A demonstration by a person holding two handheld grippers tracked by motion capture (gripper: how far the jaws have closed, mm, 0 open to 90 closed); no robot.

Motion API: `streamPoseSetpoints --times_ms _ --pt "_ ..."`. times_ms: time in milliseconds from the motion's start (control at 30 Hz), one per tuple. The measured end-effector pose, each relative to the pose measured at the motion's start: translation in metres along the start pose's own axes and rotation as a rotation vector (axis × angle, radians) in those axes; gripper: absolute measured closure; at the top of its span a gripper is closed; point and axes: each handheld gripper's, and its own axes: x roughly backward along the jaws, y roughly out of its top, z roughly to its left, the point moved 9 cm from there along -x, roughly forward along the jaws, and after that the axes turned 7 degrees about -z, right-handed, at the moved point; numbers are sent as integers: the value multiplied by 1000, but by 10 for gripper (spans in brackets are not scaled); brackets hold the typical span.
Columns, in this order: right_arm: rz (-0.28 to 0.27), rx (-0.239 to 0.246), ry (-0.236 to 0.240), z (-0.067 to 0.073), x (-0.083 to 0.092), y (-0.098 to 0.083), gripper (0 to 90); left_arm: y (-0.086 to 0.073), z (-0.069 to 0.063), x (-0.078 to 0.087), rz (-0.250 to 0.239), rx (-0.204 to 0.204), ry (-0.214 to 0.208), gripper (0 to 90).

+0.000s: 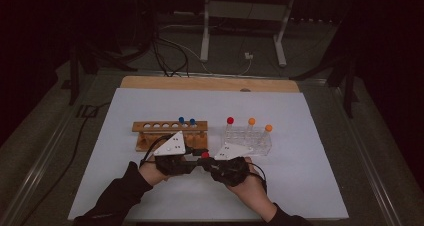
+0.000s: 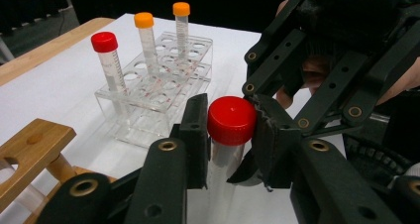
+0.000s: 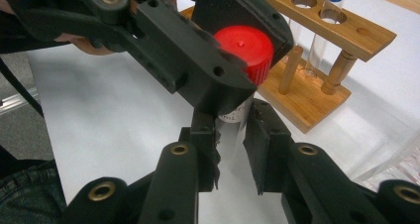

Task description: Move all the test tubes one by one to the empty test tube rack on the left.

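Left gripper (image 2: 230, 135): its jaws are squeezed on the red cap (image 2: 231, 120) of a clear tube (image 3: 233, 130). No earlier picture to compare.
Right gripper (image 3: 232, 149): its jaws are clenched on the tube's clear body, lower down, under the cap.
Why two grips: one holds the body steady and the other holds the cap. I think the person wants to twist the cap off or on.
Where the tube is: standing up in the air between the two grippers, near the front of the white sheet (image 1: 300, 186), in front of both racks.
Hands: each hand (image 1: 150, 171) wraps around a gripper, and the two meet in the middle.
Wooden rack (image 1: 170, 128): on the left, with two blue-capped tubes (image 1: 186, 121) in its holes.
Clear rack (image 2: 163, 85): on the right, holding one red-capped tube (image 2: 106, 60) and two orange-capped tubes (image 2: 143, 35).
Writing: small marks run down the tubes, like a ruler. There is dark print on the held tube, too blurry to read. No brand names.
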Motion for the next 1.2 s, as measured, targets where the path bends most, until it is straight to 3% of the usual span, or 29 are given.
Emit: streamPoseSetpoints --times_ms 200,400,700,833,900,1200 --pt "-7 -9 9 -1 1 1 733 2 2 2 -8 12 -3 713" --pt "-14 -3 -18 -5 2 1 604 7 11 9 -16 35 32 714" --pt "-53 -22 -48 -13 8 7 411 14 28 25 -28 43 121 714" --pt "-80 -47 -32 -14 10 11 341 18 36 32 -38 52 152 713" --pt "-96 -55 -23 -13 11 13 264 19 40 35 -44 60 174 713" --pt "-109 -55 -7 -10 12 15 36 24 55 46 -52 67 243 713"
